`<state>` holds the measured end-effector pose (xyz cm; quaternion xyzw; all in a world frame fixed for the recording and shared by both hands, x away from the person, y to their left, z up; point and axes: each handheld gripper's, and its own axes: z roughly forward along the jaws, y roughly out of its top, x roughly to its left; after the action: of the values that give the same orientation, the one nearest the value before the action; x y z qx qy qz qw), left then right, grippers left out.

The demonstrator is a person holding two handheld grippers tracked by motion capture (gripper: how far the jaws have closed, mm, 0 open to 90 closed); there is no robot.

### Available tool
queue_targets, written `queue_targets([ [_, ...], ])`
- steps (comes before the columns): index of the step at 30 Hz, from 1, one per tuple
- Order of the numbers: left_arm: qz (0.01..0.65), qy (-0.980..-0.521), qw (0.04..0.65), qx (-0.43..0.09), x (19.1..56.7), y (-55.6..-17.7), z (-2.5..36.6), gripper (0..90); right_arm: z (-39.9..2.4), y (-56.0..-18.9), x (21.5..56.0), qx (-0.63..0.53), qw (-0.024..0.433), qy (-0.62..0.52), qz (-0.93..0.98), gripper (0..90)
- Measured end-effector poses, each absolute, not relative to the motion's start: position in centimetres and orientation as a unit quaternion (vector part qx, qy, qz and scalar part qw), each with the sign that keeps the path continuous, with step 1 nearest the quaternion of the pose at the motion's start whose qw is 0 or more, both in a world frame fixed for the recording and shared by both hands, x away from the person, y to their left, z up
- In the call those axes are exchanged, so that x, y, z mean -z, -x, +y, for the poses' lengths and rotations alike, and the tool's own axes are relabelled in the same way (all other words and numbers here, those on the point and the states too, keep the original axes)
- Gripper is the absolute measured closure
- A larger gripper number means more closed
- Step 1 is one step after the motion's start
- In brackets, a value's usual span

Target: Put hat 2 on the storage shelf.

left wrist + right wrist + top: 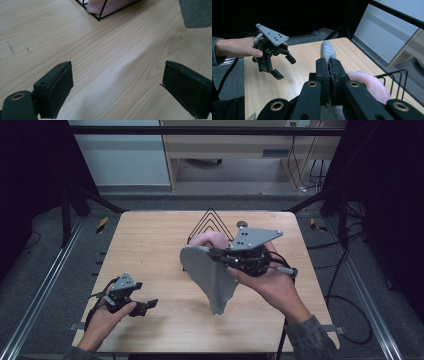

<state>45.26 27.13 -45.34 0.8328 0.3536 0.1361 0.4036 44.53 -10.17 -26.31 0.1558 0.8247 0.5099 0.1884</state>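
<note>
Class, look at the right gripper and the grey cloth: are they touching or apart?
Touching. In the right gripper view, the right gripper has its jaws shut on an edge of the grey cloth; the high view shows the cloth hanging from it.

Your table (150, 250) is pale wood-grain board, smooth with a low sheen. The grey cloth (210, 275) in your right claw (329, 65) is soft, matt knit fabric with a fuzzy nap. The pink cloth (210, 240) looks plush and matt. The rack (211, 220) is thin black wire. Both claws, left (145, 306) included, are matt black plastic with dull rubbery pads (60, 87) and brass-coloured screw inserts.
</note>
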Motion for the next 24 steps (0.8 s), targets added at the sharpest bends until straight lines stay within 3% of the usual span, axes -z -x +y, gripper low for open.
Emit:
queue_targets([
  [12,0.343,-0.839,0.397,-0.147,45.2,-45.0,26.7,10.6,-7.5,-45.4,25.9,-0.502,0.186,-0.152,0.831,87.4],
  [14,0.338,-0.841,0.398,-0.144,45.2,-45.0,26.6,17.5,-7.3,-45.5,25.7,-0.5,0.189,-0.156,0.83,87.4],
  [24,0.331,-0.836,0.416,-0.14,44.2,-45.3,26.0,17.7,-6.1,-46.3,25.7,-0.501,0.185,-0.158,0.83,87.5],
])
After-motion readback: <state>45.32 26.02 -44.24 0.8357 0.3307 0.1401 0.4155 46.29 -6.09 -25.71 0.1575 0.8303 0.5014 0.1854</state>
